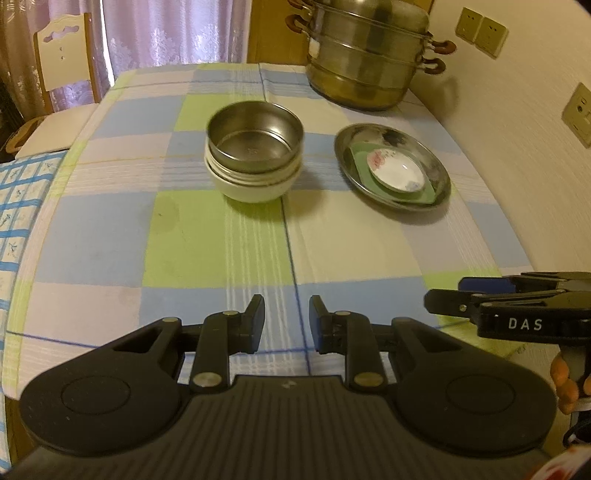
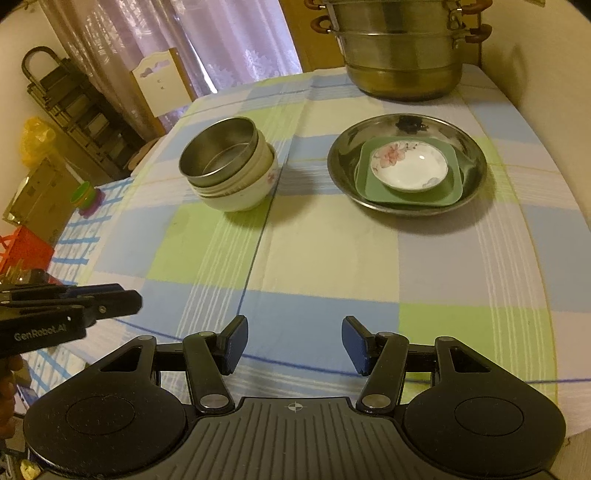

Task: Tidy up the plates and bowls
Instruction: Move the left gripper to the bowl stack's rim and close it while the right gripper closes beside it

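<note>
Left wrist view shows the left gripper (image 1: 286,321) above the near part of the table, its jaws a little apart with nothing between them, so it is released and grasps nothing. The right gripper (image 2: 294,341) has its jaws wider apart, also with only the checked tablecloth (image 2: 332,258) under them, and it holds nothing. Each gripper appears at the edge of the other's view, so they are side by side and apart.

On the cloth, in the middle, stands a stack of bowls: a steel bowl (image 1: 255,136) sits tilted inside a white ceramic bowl (image 1: 251,184), and I think one more rim is between them, but I cannot tell for sure. To the right of the stack, well apart from it, is a round steel plate (image 2: 406,162). In it lies a green square plate (image 2: 410,192), and on that a small white saucer (image 2: 408,168) with a pink flower pattern. Both groups are far from the grippers.

Behind the plates, at the far edge of the table near the wall, stands a big steel steamer pot (image 1: 369,55) with brown handles. A chair (image 1: 62,55) and a curtain (image 1: 166,33) are behind the table on the left.
</note>
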Tool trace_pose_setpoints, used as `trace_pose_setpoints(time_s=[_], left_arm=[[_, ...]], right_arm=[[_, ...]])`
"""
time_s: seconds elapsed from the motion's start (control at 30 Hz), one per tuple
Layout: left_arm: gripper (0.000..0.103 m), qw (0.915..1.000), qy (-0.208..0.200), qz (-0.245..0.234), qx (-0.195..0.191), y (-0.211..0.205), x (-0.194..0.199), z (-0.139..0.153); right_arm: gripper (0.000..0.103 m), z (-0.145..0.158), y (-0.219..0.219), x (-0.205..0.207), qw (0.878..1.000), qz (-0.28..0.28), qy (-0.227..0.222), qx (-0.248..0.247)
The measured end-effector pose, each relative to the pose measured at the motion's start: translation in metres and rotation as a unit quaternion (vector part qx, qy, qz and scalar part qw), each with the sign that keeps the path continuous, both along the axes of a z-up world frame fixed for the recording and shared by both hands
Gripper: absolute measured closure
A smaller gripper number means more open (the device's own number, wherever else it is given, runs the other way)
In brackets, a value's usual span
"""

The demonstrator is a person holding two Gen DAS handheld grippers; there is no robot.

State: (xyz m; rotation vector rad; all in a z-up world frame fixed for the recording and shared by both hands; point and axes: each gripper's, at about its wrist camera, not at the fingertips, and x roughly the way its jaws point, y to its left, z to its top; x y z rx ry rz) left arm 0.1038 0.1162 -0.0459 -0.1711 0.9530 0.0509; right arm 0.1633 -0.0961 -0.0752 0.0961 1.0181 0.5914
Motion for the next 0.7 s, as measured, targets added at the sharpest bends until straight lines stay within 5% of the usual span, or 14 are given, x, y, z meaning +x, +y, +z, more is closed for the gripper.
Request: trace_pose_setpoints(time_s=[0.37,0.7], left_arm=[[0.08,0.9979,-0.039,0.042,0.029,0.059,0.05,0.001],[0.08,0.9962,-0.073,0.045,0.016,0.09,0.11,0.0]], right_arm=[[0.046,0.007,0.024,0.051,0.999,-0.021,-0.045,0.006],[0.047,0.014,0.068,0.109,0.995,-0.021,-0.083,0.044]])
